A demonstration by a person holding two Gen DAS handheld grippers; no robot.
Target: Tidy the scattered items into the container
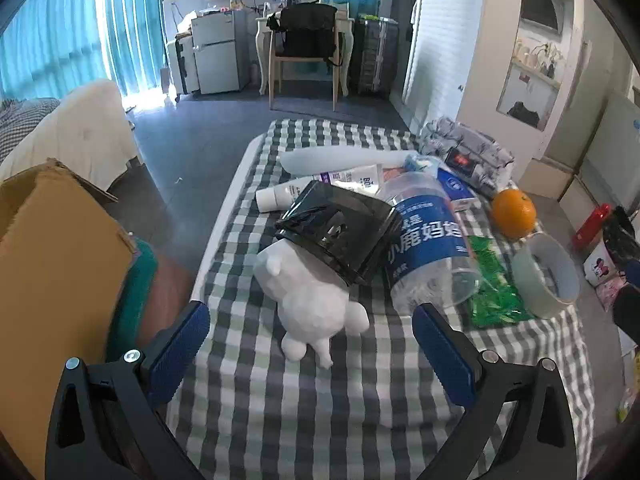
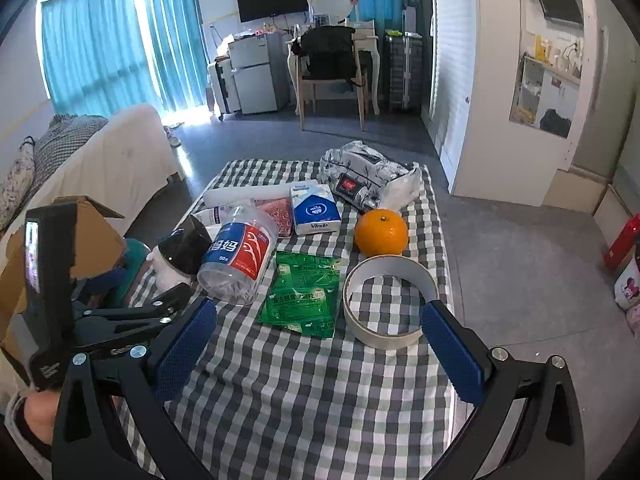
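— Your checked tablecloth (image 2: 304,392) covers the whole tabletop, with the cardboard box (image 1: 52,264) off its left edge. What lies on it?

— Largest first: your clear jar (image 2: 240,256) on its side mid-table, the white toy (image 1: 308,300) near the left edge, the tape roll (image 2: 390,300) and orange (image 2: 381,232) along the right edge.

— And your tools?

— Your left gripper (image 1: 310,344) and right gripper (image 2: 320,340) both gape wide, holding nothing.

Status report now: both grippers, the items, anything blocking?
Left gripper open, empty; right gripper open, empty. Items all on table; cardboard box at left. Nothing blocking.
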